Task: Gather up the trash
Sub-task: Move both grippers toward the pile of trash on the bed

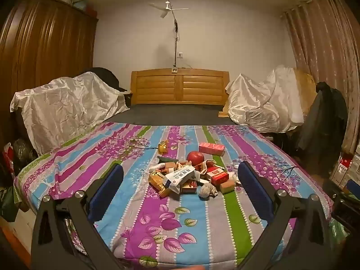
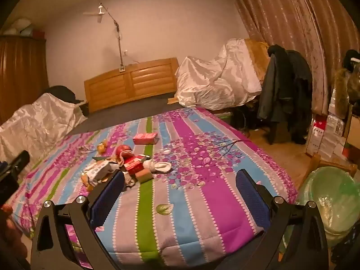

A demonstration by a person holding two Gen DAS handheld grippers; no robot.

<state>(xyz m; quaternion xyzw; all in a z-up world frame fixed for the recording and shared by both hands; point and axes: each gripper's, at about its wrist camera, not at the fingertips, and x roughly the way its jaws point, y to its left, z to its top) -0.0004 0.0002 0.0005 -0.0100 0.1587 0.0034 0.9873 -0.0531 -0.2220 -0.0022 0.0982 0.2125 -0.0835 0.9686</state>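
Note:
A heap of trash (image 1: 186, 177) lies on the striped floral bedspread (image 1: 157, 220): red boxes, a white wrapper, crumpled tissue, a tan block and a red apple (image 1: 195, 157). A pink box (image 1: 211, 148) and a gold wrapper (image 1: 163, 147) lie just behind it. My left gripper (image 1: 180, 186) hovers before the heap, jaws wide open and empty. In the right wrist view the same heap (image 2: 121, 168) sits ahead to the left, with the apple (image 2: 122, 149) and pink box (image 2: 145, 138) behind. My right gripper (image 2: 180, 191) is open and empty over bare bedspread (image 2: 202, 191).
A green-lined bin (image 2: 333, 198) stands on the floor right of the bed. White sheets cover piles at both sides of the wooden headboard (image 1: 180, 87). A chair with dark coats (image 2: 285, 90) and stacked boxes (image 2: 326, 132) stand by the curtain. A wardrobe (image 1: 45, 51) fills the left wall.

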